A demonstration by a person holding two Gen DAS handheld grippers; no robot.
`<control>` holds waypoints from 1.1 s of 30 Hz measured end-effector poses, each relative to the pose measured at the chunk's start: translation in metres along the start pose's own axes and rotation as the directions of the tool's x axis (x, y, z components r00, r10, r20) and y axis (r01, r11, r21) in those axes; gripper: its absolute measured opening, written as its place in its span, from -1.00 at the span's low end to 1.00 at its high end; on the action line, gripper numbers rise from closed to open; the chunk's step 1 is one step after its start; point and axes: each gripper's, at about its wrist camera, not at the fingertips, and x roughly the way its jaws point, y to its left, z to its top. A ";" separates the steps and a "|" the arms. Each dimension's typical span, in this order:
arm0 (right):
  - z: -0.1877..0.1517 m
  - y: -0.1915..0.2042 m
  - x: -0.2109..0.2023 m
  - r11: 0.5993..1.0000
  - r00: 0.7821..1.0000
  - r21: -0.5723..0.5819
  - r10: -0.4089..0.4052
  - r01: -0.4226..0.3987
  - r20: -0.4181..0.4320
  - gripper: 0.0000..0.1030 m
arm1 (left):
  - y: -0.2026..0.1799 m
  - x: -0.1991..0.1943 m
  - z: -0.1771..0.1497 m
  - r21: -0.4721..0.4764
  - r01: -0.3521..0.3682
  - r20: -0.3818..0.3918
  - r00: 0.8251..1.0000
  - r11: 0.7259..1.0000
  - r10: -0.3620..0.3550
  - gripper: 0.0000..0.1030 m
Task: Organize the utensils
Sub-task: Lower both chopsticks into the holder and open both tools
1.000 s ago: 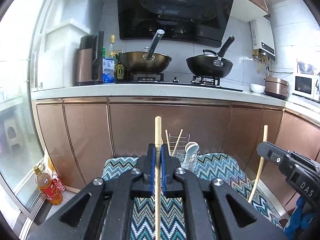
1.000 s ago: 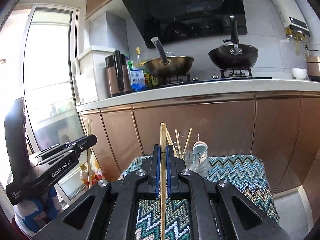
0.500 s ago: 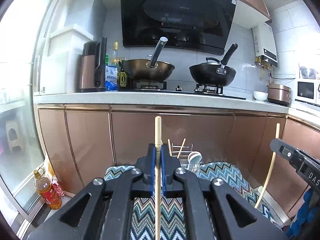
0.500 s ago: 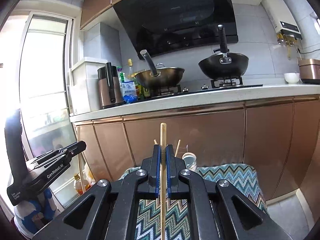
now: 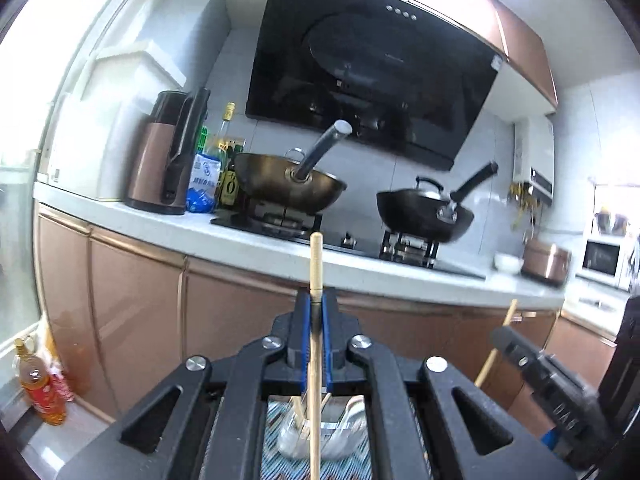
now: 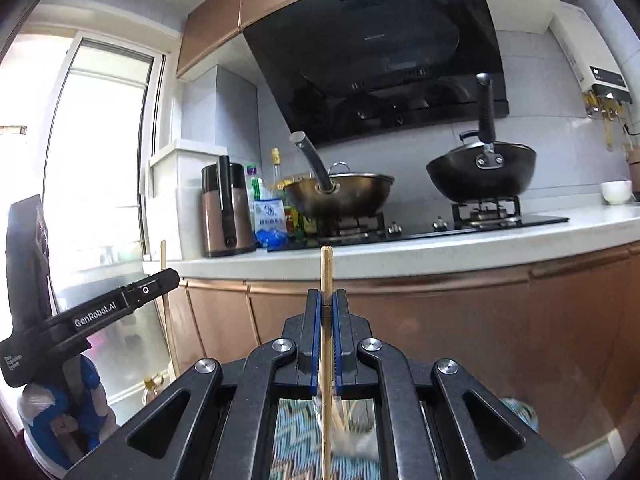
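Left hand-held gripper (image 5: 316, 304) level, clamping upright chopstick (image 5: 315, 264); right hand-held gripper (image 6: 326, 304) likewise.

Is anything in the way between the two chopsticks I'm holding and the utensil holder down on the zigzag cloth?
Nothing visible. The left chopstick and right chopstick stand upright, the utensil holder directly below them, partly hidden behind the gripper frames.

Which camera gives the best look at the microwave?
The left wrist view: the white microwave sits at its right edge on the counter, door visible though small. The right wrist view does not show it; its right edge ends near a white bowl.
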 end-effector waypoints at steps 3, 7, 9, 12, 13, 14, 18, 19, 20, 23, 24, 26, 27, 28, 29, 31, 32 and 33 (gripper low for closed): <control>0.001 -0.005 0.029 1.000 1.000 0.013 0.014 -0.015 0.015 -0.89 | 0.000 0.024 0.004 -0.021 0.010 0.033 0.999 1.000 -0.010 -0.91; -0.007 -0.012 0.066 0.999 1.000 0.028 0.027 -0.027 0.014 -0.89 | 0.001 0.066 -0.002 -0.051 0.015 0.053 0.999 0.999 -0.012 -0.91; -0.015 -0.015 0.084 0.999 0.999 0.038 0.032 -0.033 0.005 -0.89 | 0.002 0.086 -0.011 -0.061 0.008 0.054 0.999 0.998 -0.004 -0.91; -0.027 -0.020 0.107 0.999 1.000 0.037 0.029 -0.029 -0.010 -0.89 | 0.007 0.114 -0.028 -0.081 0.004 0.029 1.000 0.997 -0.002 -0.91; -0.032 -0.021 0.114 0.999 1.000 0.036 0.025 -0.025 -0.017 -0.89 | 0.008 0.121 -0.033 -0.081 -0.001 0.021 1.000 0.997 0.003 -0.91; -0.036 -0.024 0.120 0.999 0.999 0.039 0.025 -0.024 -0.024 -0.89 | 0.010 0.129 -0.040 -0.082 -0.008 0.014 1.000 0.997 0.009 -0.91; -0.052 -0.030 0.139 0.999 0.999 0.038 0.007 -0.005 -0.046 -0.89 | 0.017 0.151 -0.058 -0.102 -0.020 -0.007 1.000 0.995 0.019 -0.91; -0.056 -0.032 0.144 0.999 0.999 0.039 0.004 -0.002 -0.055 -0.89 | 0.018 0.156 -0.062 -0.105 -0.026 -0.005 1.000 0.994 0.025 -0.91; -0.059 -0.033 0.147 0.999 0.998 0.039 0.003 0.000 -0.061 -0.89 | 0.019 0.158 -0.065 -0.106 -0.029 -0.002 1.000 0.994 0.029 -0.91; -0.071 -0.034 0.154 0.999 0.997 0.032 -0.009 0.012 -0.082 -0.89 | 0.020 0.167 -0.072 -0.101 -0.046 0.017 0.999 0.994 0.048 -0.91; -0.074 -0.035 0.156 0.999 0.996 0.033 -0.010 0.013 -0.087 -0.89 | 0.020 0.170 -0.075 -0.099 -0.052 0.020 0.998 0.994 0.054 -0.91; -0.080 -0.036 0.158 0.999 0.995 0.032 -0.014 0.017 -0.100 -0.89 | 0.020 0.174 -0.081 -0.096 -0.060 0.026 0.998 0.994 0.063 -0.91; -0.083 -0.036 0.160 0.999 0.994 0.030 -0.015 0.019 -0.108 -0.89 | 0.021 0.176 -0.085 -0.095 -0.066 0.029 0.997 0.993 0.069 -0.91; -0.086 -0.036 0.161 0.999 0.993 0.031 -0.016 0.020 -0.116 -0.89 | 0.022 0.178 -0.087 -0.096 -0.067 0.028 0.997 0.993 0.070 -0.91; -0.089 -0.036 0.161 0.999 0.992 0.032 -0.016 0.020 -0.123 -0.89 | 0.022 0.180 -0.089 -0.095 -0.070 0.026 0.997 0.993 0.073 -0.91; -0.093 -0.036 0.161 0.999 0.991 0.031 -0.017 0.022 -0.136 -0.89 | 0.023 0.182 -0.095 -0.089 -0.077 0.021 0.997 0.993 0.079 -0.88; -0.094 -0.036 0.161 0.999 0.990 0.029 -0.020 0.024 -0.141 -0.88 | 0.023 0.182 -0.097 -0.085 -0.077 0.019 0.997 0.993 0.079 -0.88; -0.095 -0.036 0.160 0.999 0.989 0.031 -0.021 0.025 -0.144 -0.82 | 0.023 0.182 -0.098 -0.082 -0.074 0.016 0.997 0.994 0.076 -0.82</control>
